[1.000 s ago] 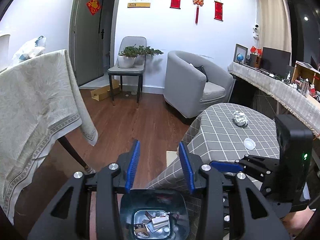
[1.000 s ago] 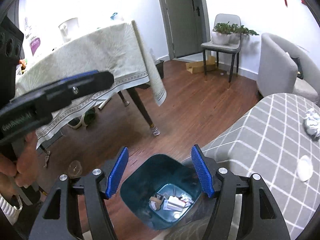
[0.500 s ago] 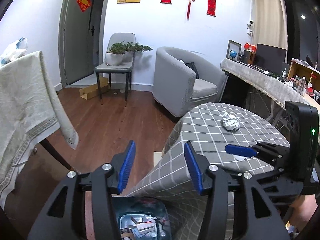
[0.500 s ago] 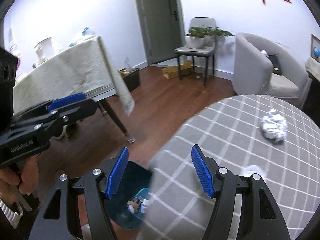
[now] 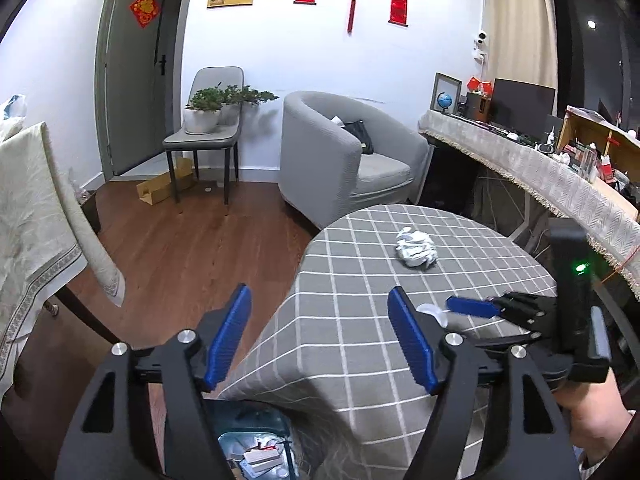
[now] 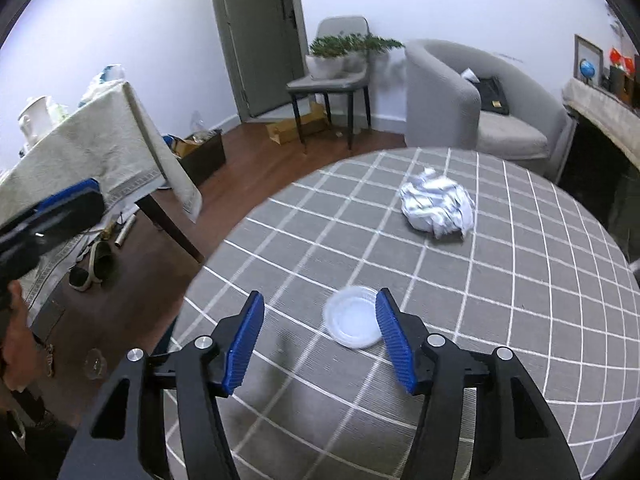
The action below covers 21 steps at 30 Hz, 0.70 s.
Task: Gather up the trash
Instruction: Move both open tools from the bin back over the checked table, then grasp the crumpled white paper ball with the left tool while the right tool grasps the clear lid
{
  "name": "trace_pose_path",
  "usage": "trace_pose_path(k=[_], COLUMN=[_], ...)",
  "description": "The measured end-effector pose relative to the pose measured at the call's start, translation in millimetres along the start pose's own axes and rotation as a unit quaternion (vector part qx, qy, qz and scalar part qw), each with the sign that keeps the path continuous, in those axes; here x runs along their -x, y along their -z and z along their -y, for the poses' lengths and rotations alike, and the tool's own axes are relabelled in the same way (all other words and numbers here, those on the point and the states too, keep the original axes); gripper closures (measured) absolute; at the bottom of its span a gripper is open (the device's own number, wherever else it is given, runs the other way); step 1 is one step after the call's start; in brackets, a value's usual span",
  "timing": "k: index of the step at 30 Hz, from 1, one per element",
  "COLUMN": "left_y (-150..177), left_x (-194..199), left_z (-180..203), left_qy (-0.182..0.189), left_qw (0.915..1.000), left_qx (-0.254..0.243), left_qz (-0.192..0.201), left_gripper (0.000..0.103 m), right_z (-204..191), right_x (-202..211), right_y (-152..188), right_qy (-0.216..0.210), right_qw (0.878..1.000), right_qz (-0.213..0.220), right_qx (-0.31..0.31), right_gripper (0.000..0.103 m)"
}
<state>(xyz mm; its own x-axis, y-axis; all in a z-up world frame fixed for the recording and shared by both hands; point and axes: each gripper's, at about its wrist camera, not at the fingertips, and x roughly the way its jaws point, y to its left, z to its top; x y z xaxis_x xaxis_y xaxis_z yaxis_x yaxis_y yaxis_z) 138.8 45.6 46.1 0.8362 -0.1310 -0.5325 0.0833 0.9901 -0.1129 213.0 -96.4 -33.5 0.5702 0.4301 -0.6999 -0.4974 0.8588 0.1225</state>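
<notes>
A crumpled white paper ball (image 6: pixel 438 210) lies on the round table with the grey checked cloth (image 6: pixel 520 320); it also shows in the left wrist view (image 5: pixel 416 247). A clear plastic lid (image 6: pixel 352 322) lies on the cloth just ahead of my right gripper (image 6: pixel 320 340), which is open and empty above the table, its right finger beside the lid. My left gripper (image 5: pixel 320 340) is open and empty over the table's left edge. The teal trash bin (image 5: pixel 256 448), with scraps in it, stands on the floor below it. The right gripper (image 5: pixel 472 308) shows in the left wrist view.
A second table with a beige cloth (image 6: pixel 100 148) stands to the left. A grey armchair (image 5: pixel 344 164) and a chair with a potted plant (image 5: pixel 208 120) are at the back. A long cluttered counter (image 5: pixel 540 168) runs along the right. Shoes (image 6: pixel 92 268) lie on the wood floor.
Both grippers have risen from over the bin and swung right toward the checked table. The right gripper is now over the tabletop near the lid. The left gripper has opened wider.
</notes>
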Motion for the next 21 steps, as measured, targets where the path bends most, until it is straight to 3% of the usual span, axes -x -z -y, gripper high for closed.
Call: trace_pose_path(k=[8, 11, 12, 21], left_y=[-8.3, -13.2, -15.1, -21.6], left_x=[-25.5, -34.6, -39.6, -80.3], left_z=[13.4, 19.4, 22.5, 44.8], left_qy=[0.007, 0.011, 0.012, 0.028], left_qw=[0.9999, 0.9999, 0.9999, 0.9993], left_qx=[0.001, 0.002, 0.000, 0.000], left_qz=[-0.012, -0.010, -0.011, -0.024], left_gripper=[0.027, 0.024, 0.024, 0.019], right_z=[6.6, 13.4, 15.1, 57.5], right_x=[-17.1, -18.1, -18.5, -6.0], right_y=[0.1, -2.7, -4.3, -13.1], right_qy=[0.015, 0.011, 0.011, 0.004], right_qw=[0.999, 0.999, 0.999, 0.999], right_qz=[-0.037, -0.038, -0.039, -0.033], right_qx=[0.026, 0.030, 0.030, 0.006], right_gripper=[0.066, 0.077, 0.088, 0.089])
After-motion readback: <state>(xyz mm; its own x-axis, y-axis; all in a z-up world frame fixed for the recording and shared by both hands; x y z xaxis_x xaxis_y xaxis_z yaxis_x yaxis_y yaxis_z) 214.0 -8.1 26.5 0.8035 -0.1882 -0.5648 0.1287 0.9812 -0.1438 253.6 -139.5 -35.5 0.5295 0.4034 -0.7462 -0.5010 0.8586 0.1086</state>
